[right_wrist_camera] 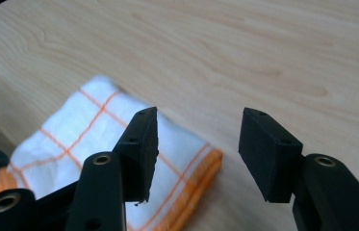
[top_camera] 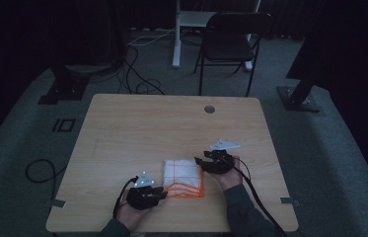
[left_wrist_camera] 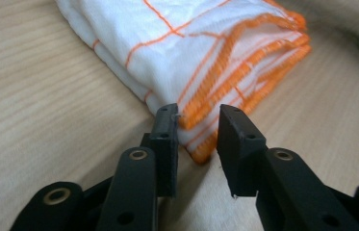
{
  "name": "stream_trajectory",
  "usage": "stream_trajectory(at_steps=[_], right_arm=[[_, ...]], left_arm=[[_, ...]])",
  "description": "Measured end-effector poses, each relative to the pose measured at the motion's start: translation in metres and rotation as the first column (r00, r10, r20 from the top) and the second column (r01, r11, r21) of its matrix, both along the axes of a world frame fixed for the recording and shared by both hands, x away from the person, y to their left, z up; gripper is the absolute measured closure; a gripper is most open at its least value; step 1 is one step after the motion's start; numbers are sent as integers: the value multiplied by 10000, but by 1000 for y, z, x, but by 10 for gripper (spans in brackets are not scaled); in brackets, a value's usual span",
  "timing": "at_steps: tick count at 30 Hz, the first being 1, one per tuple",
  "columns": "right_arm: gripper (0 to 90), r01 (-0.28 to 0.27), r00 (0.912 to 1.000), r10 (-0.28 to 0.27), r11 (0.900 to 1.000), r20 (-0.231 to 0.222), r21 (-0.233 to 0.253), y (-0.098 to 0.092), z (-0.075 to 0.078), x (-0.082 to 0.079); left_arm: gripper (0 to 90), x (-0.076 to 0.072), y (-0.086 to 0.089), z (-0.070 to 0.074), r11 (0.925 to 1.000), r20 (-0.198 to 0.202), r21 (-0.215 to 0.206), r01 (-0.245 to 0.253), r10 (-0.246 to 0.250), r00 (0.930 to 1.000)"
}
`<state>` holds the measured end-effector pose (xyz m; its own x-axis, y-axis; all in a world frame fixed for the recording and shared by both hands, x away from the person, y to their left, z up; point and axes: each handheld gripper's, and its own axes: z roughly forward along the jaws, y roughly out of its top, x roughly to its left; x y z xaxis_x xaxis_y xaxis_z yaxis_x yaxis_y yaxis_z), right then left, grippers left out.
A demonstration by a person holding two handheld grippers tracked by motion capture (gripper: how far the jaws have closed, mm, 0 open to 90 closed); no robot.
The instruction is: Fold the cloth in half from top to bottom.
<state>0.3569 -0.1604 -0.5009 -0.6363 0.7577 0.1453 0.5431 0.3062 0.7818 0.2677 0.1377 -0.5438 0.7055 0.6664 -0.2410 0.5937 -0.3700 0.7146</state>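
1. The folded cloth is the landmark: it lies on the near middle of the wooden tabletop, between the two hands.
2. The cloth is white with a thin orange check, and a thick orange stitched hem runs along its edges. It is folded into a thick square, so several hemmed layers stack at its near corner.
3. No brand, label or writing can be read on it.
4. The left hand-held gripper sits at the cloth's near left corner. Its jaws are parted and straddle the stacked orange hems without pinching them; one jaw touches the hem.
5. The right hand-held gripper hovers at the cloth's right edge, jaws wide apart, holding nothing.
6. Beyond the cloth, the tabletop carries a small round grommet near its far edge.
7. Farther still, a dark folding chair stands on the floor.
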Motion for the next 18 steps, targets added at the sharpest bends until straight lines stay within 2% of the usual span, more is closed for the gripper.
stream_trajectory(at_steps=[8, 13, 18], right_arm=[[477, 58, 9999, -62, 9997, -144, -254, -9, -11, -12], [473, 261, 9995, -267, 9989, -150, -398, -20, -18, -17], [471, 514, 9985, -522, 9977, -173, -441, -27, -24, -20]], left_arm=[[692, -3, 8, 0, 9998, 241, 49, -192, 190, 9995], [685, 0, 16, 1, 9983, 456, -65, -575, 578, 9973], [676, 2, 22, 1, 9959, 684, 37, -906, 902, 9936]])
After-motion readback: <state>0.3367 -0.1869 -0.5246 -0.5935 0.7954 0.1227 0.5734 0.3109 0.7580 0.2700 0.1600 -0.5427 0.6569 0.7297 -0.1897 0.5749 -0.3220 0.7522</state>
